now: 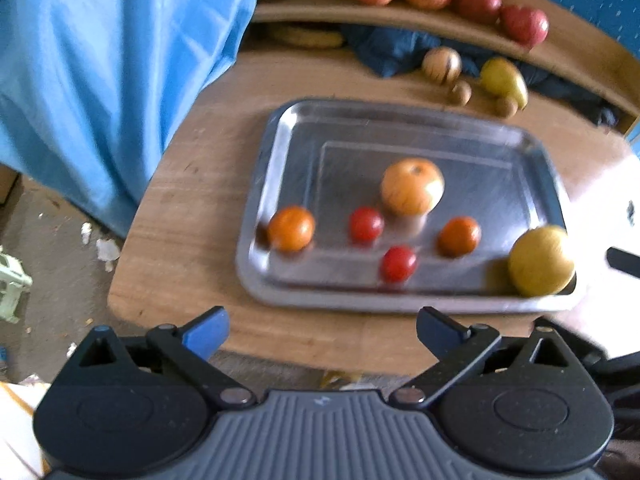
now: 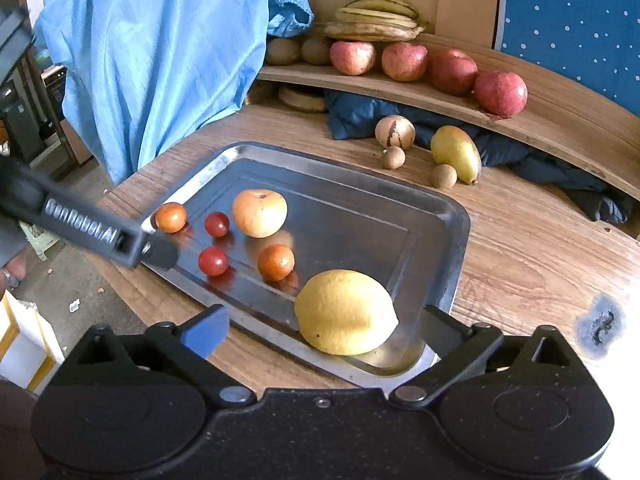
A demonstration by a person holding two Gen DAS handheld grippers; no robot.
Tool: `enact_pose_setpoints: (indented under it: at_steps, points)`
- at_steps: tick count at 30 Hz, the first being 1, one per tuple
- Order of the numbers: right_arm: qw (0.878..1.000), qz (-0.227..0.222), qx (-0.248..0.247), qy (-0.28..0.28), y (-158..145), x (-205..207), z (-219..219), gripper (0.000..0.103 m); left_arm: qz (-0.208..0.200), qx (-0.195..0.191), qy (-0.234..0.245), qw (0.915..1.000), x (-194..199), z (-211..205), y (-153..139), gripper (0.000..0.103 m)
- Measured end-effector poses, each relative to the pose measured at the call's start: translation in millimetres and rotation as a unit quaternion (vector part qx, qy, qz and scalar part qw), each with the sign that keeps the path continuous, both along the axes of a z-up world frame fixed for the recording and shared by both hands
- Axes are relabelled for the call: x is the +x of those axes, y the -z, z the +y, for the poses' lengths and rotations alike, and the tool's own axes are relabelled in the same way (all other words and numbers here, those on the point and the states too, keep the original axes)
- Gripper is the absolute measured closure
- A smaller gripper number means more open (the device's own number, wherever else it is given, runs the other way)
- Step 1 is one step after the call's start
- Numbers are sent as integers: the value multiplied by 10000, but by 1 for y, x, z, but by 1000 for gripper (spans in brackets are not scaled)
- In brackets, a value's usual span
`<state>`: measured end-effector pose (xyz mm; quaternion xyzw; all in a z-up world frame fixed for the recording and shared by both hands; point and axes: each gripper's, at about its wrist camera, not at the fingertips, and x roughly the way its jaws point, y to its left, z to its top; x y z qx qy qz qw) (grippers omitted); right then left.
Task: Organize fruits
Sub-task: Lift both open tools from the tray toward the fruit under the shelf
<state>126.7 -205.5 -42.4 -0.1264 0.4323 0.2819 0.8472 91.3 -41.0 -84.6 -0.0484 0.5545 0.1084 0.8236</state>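
Note:
A steel tray point(image 1: 280, 140) lies on the wooden table and holds a pale orange round fruit point(image 1: 412, 186), two small orange fruits point(image 1: 291, 228), two red cherry tomatoes point(image 1: 366, 224) and a yellow lemon point(image 1: 542, 260). My left gripper point(image 1: 322, 330) stands open over the table's near edge, short of the tray, with nothing between its fingers. In the right wrist view the lemon point(image 2: 346, 312) rests in the near corner of the tray point(image 2: 460, 240). My right gripper point(image 2: 324, 332) is open just above it, its pads clear of the lemon on both sides.
A curved shelf at the back carries red apples point(image 2: 404, 62), bananas point(image 2: 376, 20) and kiwis. On the table behind the tray lie a mango point(image 2: 456, 152), small tan fruits and a dark blue cloth point(image 2: 360, 116). Light blue fabric point(image 2: 160, 60) hangs left. A black bar point(image 2: 92, 228) of the other tool crosses the tray's left corner.

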Motion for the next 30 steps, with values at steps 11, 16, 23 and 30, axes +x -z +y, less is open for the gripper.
enact_pose_setpoints:
  at_steps: [11, 16, 23, 30]
  points:
    - [9976, 170, -546, 398, 3, -3, -10, 1, 421, 434, -73, 9981, -9, 4, 11, 1]
    - [9958, 189, -617, 648, 2, -1, -17, 1, 421, 599, -91, 9973, -3, 6, 6, 1]
    - [9957, 101, -469, 796, -4, 5, -23, 1, 343, 725, 28, 9968, 11, 5, -2, 1]
    - [9939, 11, -418, 1021, -8, 20, -28, 1, 214, 811, 36, 9965, 29, 7, -10, 1]
